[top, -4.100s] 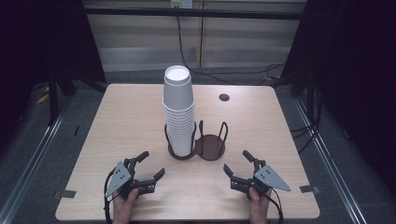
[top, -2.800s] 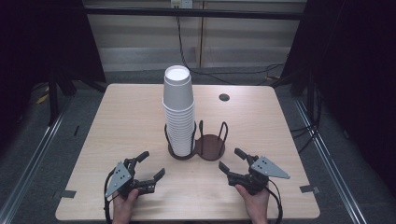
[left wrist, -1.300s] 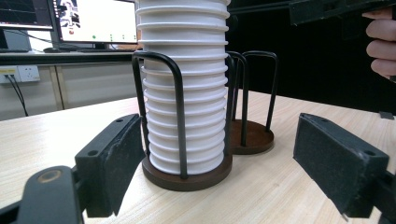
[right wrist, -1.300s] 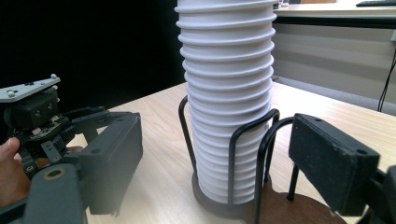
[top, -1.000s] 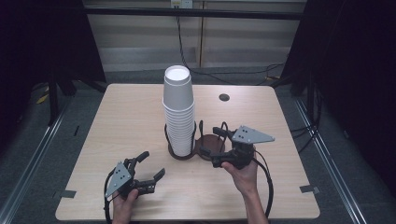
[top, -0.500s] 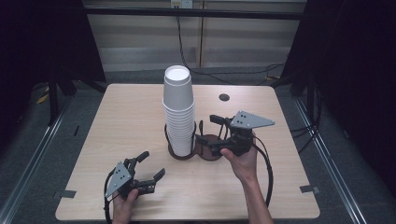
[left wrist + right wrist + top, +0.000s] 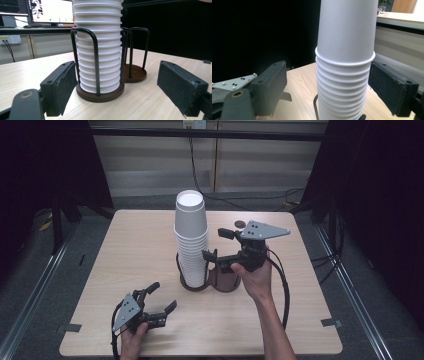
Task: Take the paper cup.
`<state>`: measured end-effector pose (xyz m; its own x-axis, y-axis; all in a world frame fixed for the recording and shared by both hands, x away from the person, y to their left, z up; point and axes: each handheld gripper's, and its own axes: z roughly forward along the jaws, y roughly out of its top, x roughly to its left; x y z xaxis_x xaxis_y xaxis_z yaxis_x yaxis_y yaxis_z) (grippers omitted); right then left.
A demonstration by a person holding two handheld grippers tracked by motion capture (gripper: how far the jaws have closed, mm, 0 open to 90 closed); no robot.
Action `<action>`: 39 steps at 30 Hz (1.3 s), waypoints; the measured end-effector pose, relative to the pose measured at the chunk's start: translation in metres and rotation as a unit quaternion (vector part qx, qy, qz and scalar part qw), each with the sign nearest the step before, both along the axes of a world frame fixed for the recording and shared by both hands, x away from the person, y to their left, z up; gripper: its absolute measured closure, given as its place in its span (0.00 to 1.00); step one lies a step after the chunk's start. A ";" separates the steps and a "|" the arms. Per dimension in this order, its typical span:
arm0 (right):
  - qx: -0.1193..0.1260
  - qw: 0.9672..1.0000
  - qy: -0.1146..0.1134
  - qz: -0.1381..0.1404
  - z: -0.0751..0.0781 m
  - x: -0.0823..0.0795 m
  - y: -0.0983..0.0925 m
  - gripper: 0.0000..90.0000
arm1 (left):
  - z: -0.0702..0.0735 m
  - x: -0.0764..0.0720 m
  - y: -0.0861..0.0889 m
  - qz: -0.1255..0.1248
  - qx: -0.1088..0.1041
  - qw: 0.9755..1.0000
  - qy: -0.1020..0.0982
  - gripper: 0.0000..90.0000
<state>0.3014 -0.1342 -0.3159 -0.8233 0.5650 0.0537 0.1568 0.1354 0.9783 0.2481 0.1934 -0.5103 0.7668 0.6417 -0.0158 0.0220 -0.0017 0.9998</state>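
White paper cup stack (image 7: 192,240) seated in left ring of wire holder (image 7: 210,279), table centre. Right gripper (image 7: 218,245), jaws apart, raised at stack's 3 o'clock, nothing held. Cups judged light, thin-walled, easily crushed; top cup best gripped gently below rim.

- We count one stack of white paper cups (image 7: 191,237).
- We count two round brown holders (image 7: 227,279) with black wire hoops.
- We count two tongs: left (image 7: 159,300), right (image 7: 216,244).
- We count one small dark disc (image 7: 240,224) on the tabletop (image 7: 130,250).
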 end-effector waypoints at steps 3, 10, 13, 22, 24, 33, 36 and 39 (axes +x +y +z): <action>-0.008 1.000 0.004 0.002 0.005 0.005 0.003 0.17 | 0.000 0.000 0.000 0.000 0.000 1.000 0.000 0.18; -0.027 1.000 0.009 0.012 0.016 0.009 0.014 0.17 | 0.000 0.000 0.000 0.000 0.000 1.000 0.000 0.18; -0.032 0.999 0.008 0.011 0.021 0.011 0.015 0.17 | 0.000 0.000 0.000 0.000 0.000 1.000 0.000 0.18; -0.059 0.998 0.028 0.014 0.035 0.032 0.024 0.16 | 0.000 0.000 0.000 0.000 0.000 1.000 0.000 0.18; -0.061 0.998 0.031 0.014 0.035 0.033 0.024 0.16 | 0.000 0.000 0.000 0.000 0.000 1.000 0.000 0.18; -0.068 0.997 0.041 0.016 0.047 0.049 0.030 0.15 | 0.000 0.000 0.000 0.000 0.000 1.000 0.000 0.18; -0.076 0.996 0.051 0.015 0.050 0.058 0.035 0.15 | 0.000 0.000 0.000 0.000 0.000 1.000 0.000 0.18; -0.082 0.995 0.049 0.012 0.053 0.061 0.039 0.15 | 0.000 0.000 0.000 0.000 0.000 1.000 0.000 0.18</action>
